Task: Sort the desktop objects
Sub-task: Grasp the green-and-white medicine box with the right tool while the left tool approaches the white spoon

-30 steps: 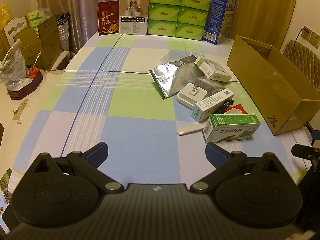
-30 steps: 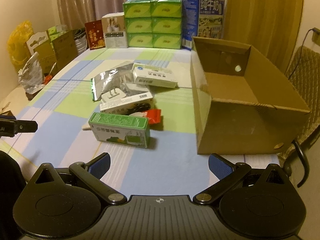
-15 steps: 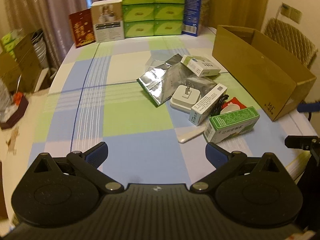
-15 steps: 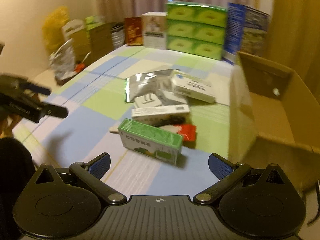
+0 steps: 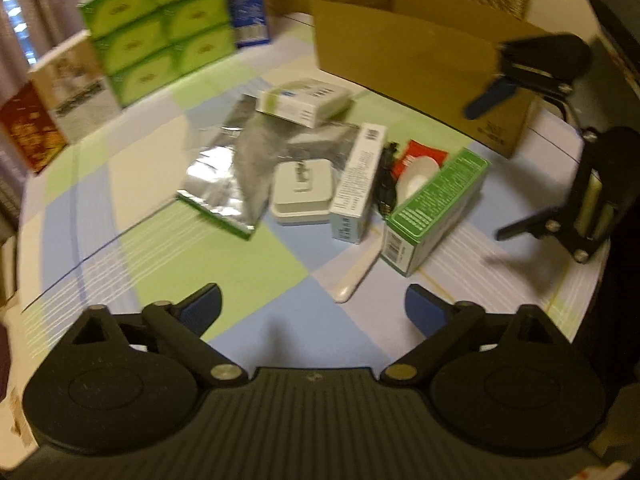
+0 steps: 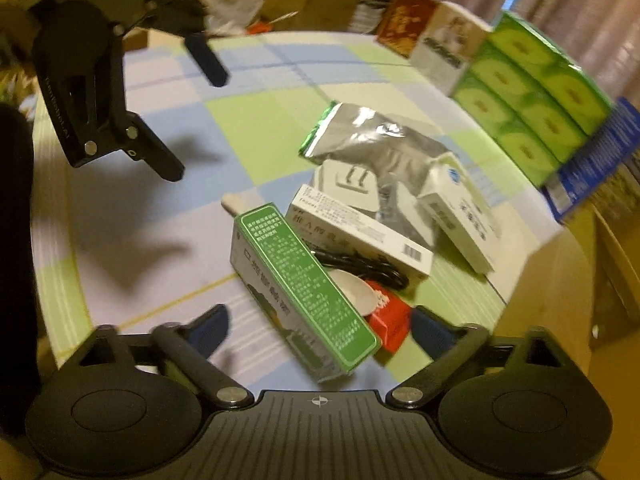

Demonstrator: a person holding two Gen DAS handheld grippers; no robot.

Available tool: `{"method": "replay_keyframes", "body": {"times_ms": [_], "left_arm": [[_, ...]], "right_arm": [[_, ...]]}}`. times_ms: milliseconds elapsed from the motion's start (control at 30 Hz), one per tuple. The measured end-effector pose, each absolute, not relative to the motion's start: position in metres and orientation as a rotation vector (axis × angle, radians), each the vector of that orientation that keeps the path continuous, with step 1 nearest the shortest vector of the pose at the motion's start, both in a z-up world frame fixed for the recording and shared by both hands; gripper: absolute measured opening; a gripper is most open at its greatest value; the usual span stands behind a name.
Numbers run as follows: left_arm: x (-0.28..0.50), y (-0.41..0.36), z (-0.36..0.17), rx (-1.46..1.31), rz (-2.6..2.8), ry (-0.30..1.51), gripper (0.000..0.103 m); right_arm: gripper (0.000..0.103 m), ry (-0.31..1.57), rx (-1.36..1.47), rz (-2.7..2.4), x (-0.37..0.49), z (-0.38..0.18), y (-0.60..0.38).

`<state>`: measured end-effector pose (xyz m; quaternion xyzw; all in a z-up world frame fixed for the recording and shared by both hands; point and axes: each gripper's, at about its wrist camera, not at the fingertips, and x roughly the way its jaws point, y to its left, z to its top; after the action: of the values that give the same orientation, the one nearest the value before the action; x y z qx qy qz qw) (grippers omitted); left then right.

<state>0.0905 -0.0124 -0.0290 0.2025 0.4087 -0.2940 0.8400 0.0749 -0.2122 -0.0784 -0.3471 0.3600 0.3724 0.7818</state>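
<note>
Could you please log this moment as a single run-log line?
phase: approach | left gripper: open, closing slightly, empty | right gripper: open, closing slightly, straddling green box, not gripping | cardboard box: open

Far ahead of the tongs, a stack of green tissue boxes [image 5: 160,28] stands at the far edge of the checked green-and-blue tablecloth [image 5: 248,276], flanked by a blue printed carton [image 5: 244,4], a white picture box [image 5: 74,88] and a dark red card [image 5: 26,136].
</note>
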Motion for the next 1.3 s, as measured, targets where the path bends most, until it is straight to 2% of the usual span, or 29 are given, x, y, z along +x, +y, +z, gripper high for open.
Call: {"method": "replay_keyframes", "body": {"times_ms": [133, 300, 400, 600, 833, 1033, 1200, 1300], "left_arm": [[0.1, -0.021, -0.042, 0.476, -0.682, 0.868, 0.094], [0.108, -0.028, -0.051, 0.486, -0.728, 0.875, 0.094], [0.11, -0.031, -0.056, 0.485, -0.748, 0.882, 0.094], [0.113, -0.044, -0.065, 0.509, -0.8, 0.894, 0.083], [0.122, -0.058, -0.071, 0.53, -0.823, 0.892, 0.079], [0.135, -0.066, -0.078, 0.492, -0.834, 0.934, 0.056], [0.131, -0.081, -0.08, 0.489, -0.862, 0.915, 0.051], [0.131, -0.092, -0.083, 0.5, -0.865, 0.914, 0.044]], "right_arm": [[0.083, 0.794, -0.84, 0.852, 0.089, -0.093, -0.2], [0.053, 0.842, -0.864, 0.847, 0.094, -0.101, -0.197], [0.043, 0.882, -0.81, 0.837, 0.094, -0.097, -0.201], [0.031, 0.97, -0.652, 0.764, 0.089, -0.085, -0.214], [0.027, 1.029, -0.46, 0.609, 0.075, -0.077, -0.24], [0.027, 1.046, -0.322, 0.53, 0.07, -0.073, -0.259], [0.027, 1.05, -0.277, 0.493, 0.062, -0.071, -0.266], [0.027, 1.05, -0.26, 0.458, 0.061, -0.071, -0.271]]}}
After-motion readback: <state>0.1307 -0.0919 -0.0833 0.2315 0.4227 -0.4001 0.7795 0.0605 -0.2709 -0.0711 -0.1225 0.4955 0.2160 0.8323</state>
